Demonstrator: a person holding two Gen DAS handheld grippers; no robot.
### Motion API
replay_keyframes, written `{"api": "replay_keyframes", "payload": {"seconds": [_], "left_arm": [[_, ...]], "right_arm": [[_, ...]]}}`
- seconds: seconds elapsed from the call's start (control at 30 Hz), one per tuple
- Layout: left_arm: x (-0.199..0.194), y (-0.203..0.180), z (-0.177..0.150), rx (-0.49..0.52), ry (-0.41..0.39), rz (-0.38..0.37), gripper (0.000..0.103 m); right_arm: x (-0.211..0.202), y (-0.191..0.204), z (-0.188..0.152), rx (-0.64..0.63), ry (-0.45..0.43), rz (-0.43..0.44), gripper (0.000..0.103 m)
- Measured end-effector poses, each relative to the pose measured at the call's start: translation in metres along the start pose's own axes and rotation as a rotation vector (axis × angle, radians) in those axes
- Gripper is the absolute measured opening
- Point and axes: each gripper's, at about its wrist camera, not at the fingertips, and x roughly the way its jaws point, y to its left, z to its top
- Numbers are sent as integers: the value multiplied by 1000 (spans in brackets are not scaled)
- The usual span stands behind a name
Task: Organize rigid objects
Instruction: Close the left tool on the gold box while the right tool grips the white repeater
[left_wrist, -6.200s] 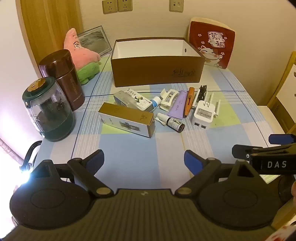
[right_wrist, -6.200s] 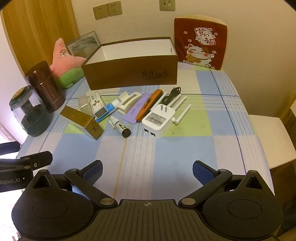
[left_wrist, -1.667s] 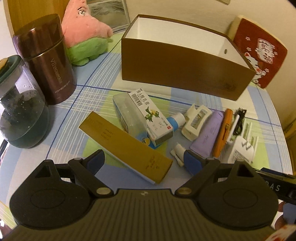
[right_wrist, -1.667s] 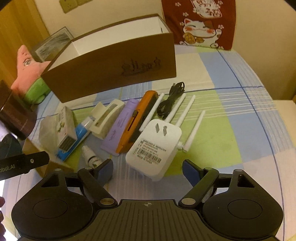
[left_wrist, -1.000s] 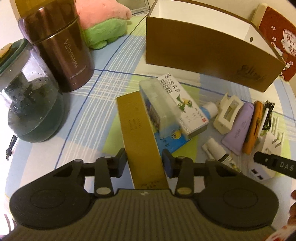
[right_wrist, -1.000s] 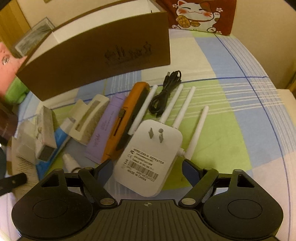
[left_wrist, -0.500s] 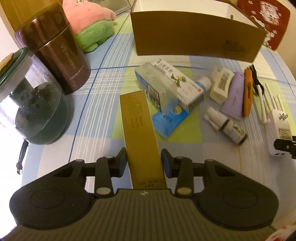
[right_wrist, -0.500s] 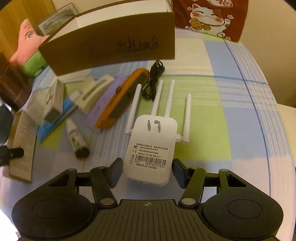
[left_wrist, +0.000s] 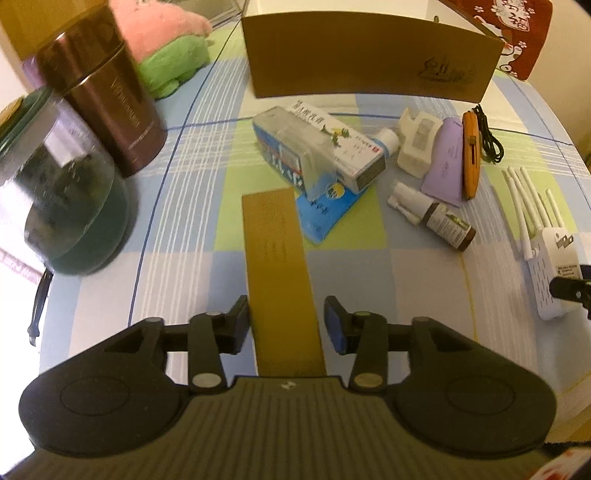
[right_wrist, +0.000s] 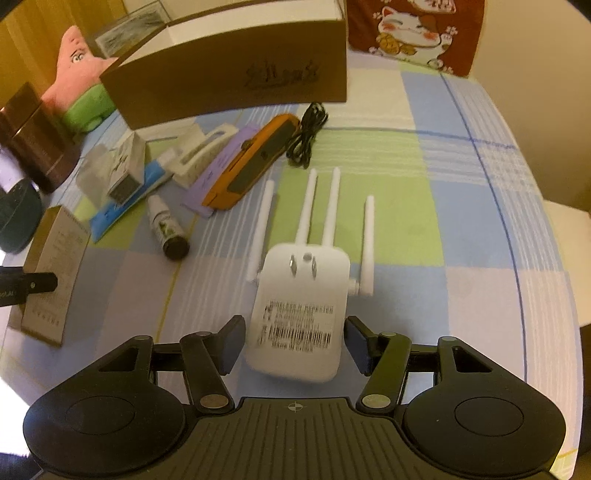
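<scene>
Left gripper (left_wrist: 286, 325) fingers just eased apart, gold box (left_wrist: 279, 266) loose between them on table. Right gripper (right_wrist: 295, 345) straddles white repeater (right_wrist: 301, 314), narrow gaps both sides. Brown box (right_wrist: 236, 77) awaits both.

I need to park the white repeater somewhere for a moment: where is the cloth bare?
Bare cloth lies right of the repeater toward the table edge, and between the gold box and the spray bottle. The strip before the brown box is crowded.
</scene>
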Motion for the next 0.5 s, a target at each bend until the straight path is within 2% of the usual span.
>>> {"api": "replay_keyframes", "payload": {"seconds": [0.43,0.5], "left_arm": [[16,-2,16,11,-2,21,42],[19,-2,16,13,8,27,39]], "right_arm": [[25,0,12,79,64,-46,56],[28,-1,12,84,68,-45,56]]}}
